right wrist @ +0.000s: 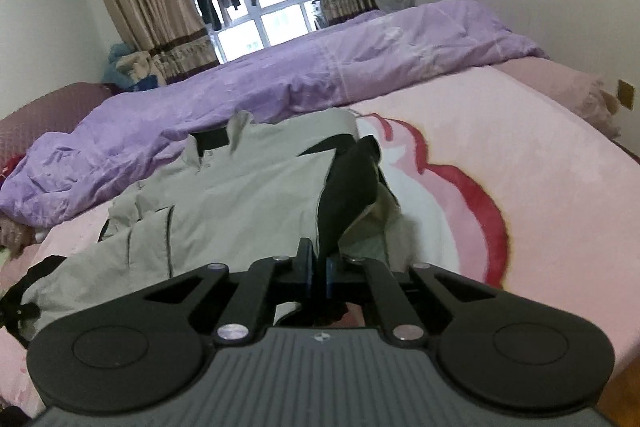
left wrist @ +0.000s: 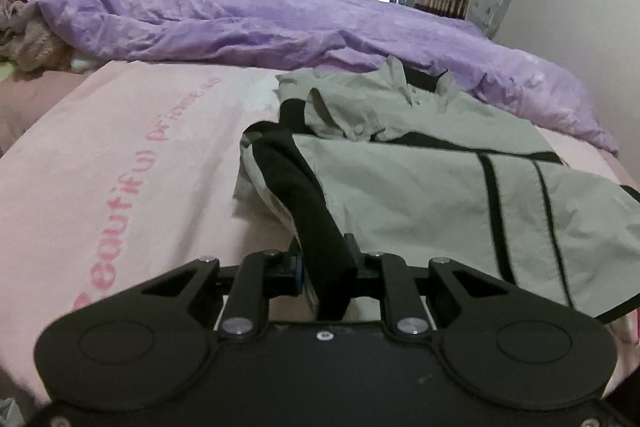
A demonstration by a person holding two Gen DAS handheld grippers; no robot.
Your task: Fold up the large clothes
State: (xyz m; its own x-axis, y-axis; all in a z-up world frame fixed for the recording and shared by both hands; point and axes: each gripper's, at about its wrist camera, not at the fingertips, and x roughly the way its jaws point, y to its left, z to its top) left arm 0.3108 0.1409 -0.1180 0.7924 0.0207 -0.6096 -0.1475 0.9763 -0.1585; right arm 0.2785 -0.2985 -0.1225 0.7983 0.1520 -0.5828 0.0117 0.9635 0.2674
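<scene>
We read pink lettering on the pink blanket point(left wrist: 132, 155), left of the grey shirt point(left wrist: 420, 187): "eautiful" followed by a blurred word that looks like "princess". We can make out no other writing

Bright curtained window point(right wrist: 276, 15) behind bed point(right wrist: 520, 155)

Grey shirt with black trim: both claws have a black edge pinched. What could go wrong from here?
1. The left claw holds only a narrow black strip of the grey shirt with black trim; it might slip out under tension.
2. The right claw grips a bunched black fold, so the crease may come out uneven.
3. The collar end lies against the crumpled purple duvet; a fold carried that way could land on it or drag it.
</scene>
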